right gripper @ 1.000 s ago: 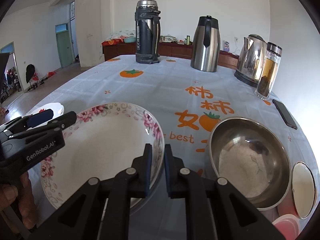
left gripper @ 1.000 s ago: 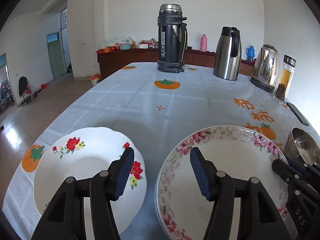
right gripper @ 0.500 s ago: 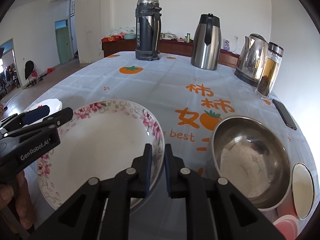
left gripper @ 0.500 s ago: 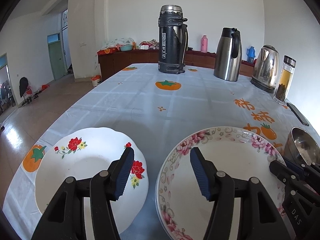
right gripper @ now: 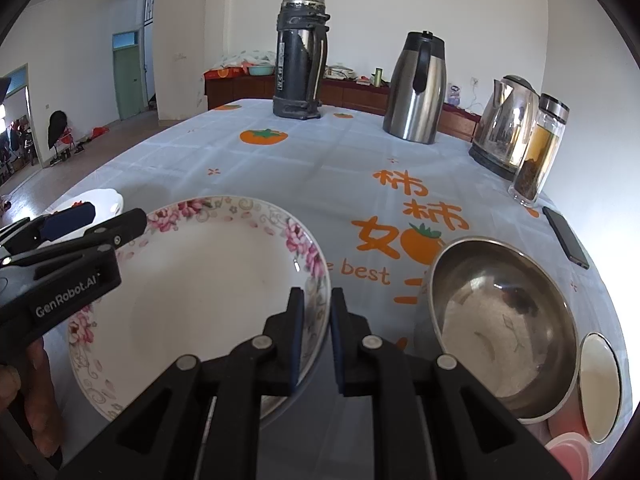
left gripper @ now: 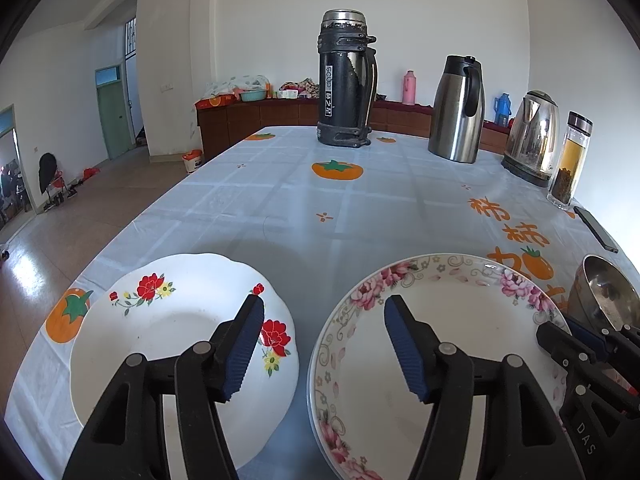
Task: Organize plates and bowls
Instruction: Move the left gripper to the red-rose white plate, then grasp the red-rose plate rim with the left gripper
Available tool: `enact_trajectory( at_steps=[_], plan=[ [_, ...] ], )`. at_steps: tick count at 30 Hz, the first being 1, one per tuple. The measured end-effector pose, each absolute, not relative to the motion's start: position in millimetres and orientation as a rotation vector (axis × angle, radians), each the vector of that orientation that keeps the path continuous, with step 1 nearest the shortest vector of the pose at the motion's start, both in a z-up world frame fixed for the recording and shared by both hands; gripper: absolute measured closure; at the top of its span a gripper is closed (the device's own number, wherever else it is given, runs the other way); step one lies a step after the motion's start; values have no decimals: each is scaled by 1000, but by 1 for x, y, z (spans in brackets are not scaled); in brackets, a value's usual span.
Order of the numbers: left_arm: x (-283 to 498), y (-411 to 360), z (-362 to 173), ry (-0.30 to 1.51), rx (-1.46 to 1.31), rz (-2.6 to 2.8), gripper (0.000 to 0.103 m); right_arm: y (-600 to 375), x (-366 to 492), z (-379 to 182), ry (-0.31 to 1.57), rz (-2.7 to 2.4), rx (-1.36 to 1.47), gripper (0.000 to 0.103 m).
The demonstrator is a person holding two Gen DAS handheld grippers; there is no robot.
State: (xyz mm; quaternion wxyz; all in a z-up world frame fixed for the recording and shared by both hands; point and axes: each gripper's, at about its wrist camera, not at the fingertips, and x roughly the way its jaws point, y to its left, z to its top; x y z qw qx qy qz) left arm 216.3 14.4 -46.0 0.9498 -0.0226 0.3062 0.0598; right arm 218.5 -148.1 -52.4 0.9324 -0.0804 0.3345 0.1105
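Note:
A white plate with pink flowers [right gripper: 192, 288] is at the table's near side, and my right gripper [right gripper: 316, 300] is shut on its right rim. It also shows in the left wrist view as the pink-flowered plate [left gripper: 452, 344], with the right gripper [left gripper: 560, 332] at its far right edge. A scalloped white plate with red flowers [left gripper: 160, 328] lies on the cloth to its left. My left gripper [left gripper: 324, 308] hangs over the gap between the two plates, its jaws opening with nothing between them. A steel bowl [right gripper: 500, 320] stands to the right.
A black thermos [left gripper: 346, 80], a steel jug [left gripper: 458, 108], a kettle [left gripper: 532, 136] and a glass tea bottle [left gripper: 570, 160] stand along the far side. A phone [right gripper: 566, 236] lies at the right edge. A small white bowl [right gripper: 600, 384] and pink lid [right gripper: 568, 452] sit near right.
The left gripper's jaws have spread slightly wider. Both plates and the right gripper stay where they were.

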Motion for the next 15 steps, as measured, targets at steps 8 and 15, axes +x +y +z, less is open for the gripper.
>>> enact_trajectory(
  at_steps=[8,15],
  plan=[
    [217,15,-46,628,-49,124,34,-138,218,-54,690,219,-223,80],
    [217,15,-47,624,-53,125,32,-139,218,-54,686,222,-224,80]
  ],
)
